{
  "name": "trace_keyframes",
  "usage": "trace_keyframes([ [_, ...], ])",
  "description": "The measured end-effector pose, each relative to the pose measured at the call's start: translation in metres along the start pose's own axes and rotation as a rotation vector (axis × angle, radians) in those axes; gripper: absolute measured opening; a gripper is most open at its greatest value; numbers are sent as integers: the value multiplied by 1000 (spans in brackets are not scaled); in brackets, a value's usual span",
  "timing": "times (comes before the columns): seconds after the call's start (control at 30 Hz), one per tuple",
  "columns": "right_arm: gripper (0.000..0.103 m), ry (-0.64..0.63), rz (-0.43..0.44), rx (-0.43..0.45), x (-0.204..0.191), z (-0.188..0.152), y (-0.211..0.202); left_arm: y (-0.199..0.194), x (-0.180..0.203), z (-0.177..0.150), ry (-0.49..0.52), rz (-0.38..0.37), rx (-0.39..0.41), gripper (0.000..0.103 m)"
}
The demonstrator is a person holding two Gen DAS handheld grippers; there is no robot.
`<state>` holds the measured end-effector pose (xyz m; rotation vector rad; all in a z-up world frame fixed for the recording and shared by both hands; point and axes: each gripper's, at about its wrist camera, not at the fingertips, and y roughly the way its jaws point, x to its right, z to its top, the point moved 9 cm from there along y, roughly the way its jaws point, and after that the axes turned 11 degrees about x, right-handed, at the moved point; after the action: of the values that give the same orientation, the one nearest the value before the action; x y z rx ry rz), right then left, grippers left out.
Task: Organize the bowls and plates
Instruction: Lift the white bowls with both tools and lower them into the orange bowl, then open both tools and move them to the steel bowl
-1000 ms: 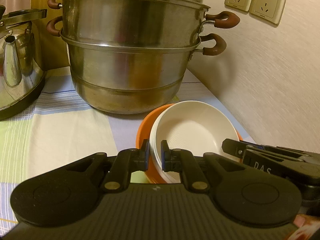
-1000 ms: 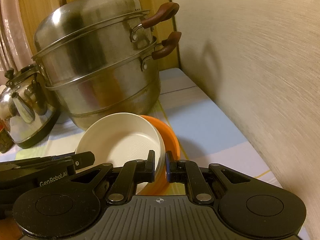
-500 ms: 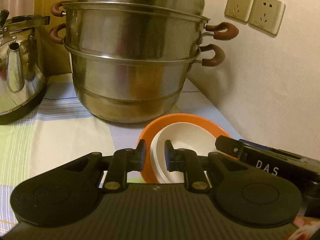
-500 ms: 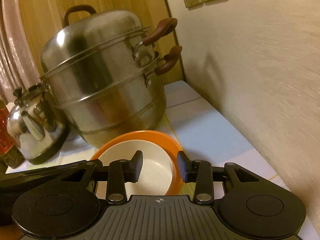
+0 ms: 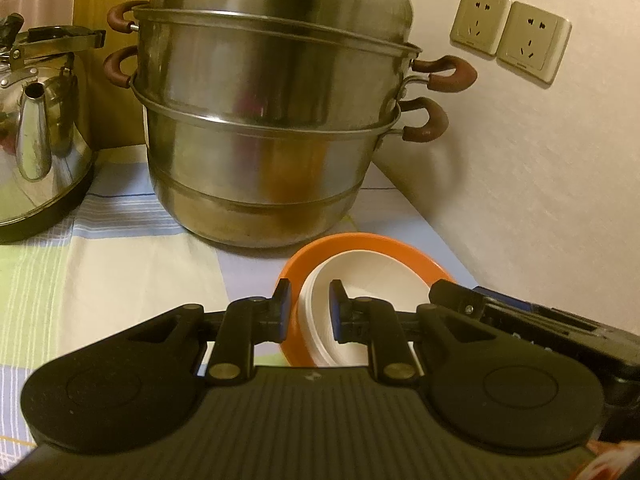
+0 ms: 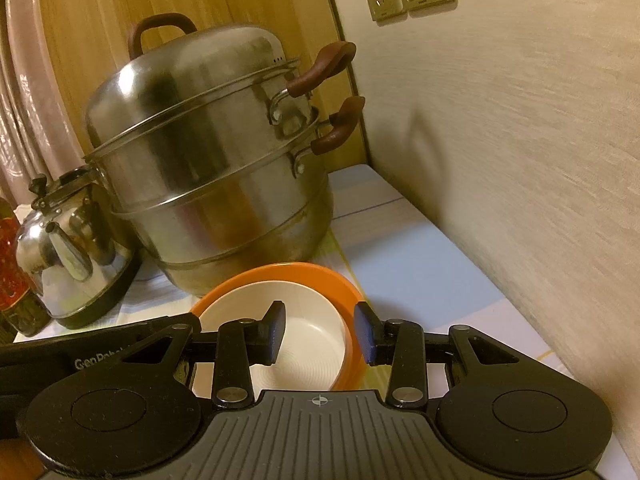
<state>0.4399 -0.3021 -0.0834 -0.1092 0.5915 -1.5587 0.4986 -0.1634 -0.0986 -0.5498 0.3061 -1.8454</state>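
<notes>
Two wrist cameras, close over one table corner, angled downward.
The left view faces the tall stainless-steel steamer pot (image 5: 272,120) squarely; the right view sees it (image 6: 212,184) from the wall side. Both share the white bowl (image 5: 360,280) (image 6: 304,332) nested in the orange one.

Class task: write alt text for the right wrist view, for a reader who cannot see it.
A white ribbed bowl sits nested in an orange plastic bowl on a pastel checked tablecloth, their right rims between the open right tool. Behind stand a tiered steel steamer pot and a steel kettle.
</notes>
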Motion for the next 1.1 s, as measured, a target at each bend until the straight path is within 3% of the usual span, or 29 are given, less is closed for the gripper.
trace_keyframes([
  [0.4, 38, -27, -5, -31, -3, 1, -33, -33, 13, -2, 0, -27, -1, 17],
  [1.1, 39, 15, -85, -64, 26, -17, -148, -126, 40, -43, 5, -58, -15, 17],
])
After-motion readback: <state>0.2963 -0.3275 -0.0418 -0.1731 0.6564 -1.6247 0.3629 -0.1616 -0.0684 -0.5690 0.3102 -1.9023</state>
